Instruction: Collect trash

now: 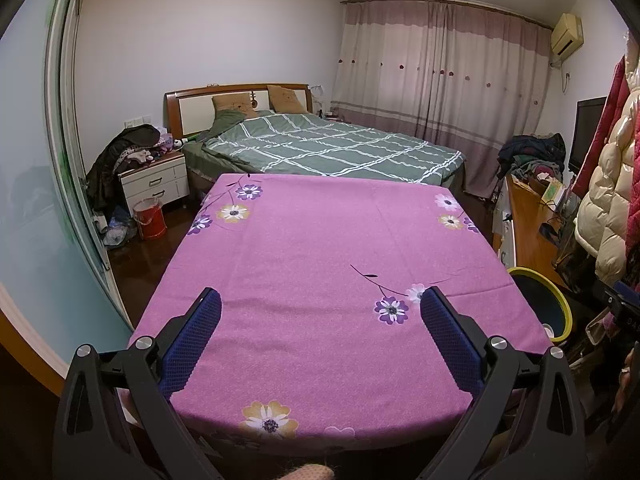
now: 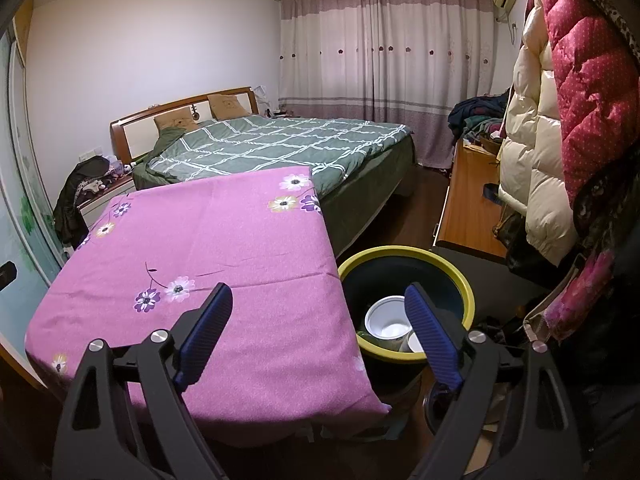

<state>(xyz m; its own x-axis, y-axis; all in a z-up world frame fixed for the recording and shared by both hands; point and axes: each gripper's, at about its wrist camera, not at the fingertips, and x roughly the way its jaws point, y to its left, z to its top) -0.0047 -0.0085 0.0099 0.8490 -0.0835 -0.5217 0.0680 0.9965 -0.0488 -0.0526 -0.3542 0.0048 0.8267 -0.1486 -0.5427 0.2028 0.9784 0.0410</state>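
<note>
A table under a pink flowered cloth fills the left wrist view, and no trash lies on it. My left gripper hovers open over its near half, nothing between the blue pads. To the table's right stands a dark bin with a yellow rim, also seen at the right edge as the bin. Inside lie a white bowl and a white cup. My right gripper is open and empty, above the table's right edge and the bin.
A bed with a green checked cover lies beyond the table. A white nightstand piled with clothes and a red bucket stand at the left. A wooden cabinet and hanging padded coats crowd the right side.
</note>
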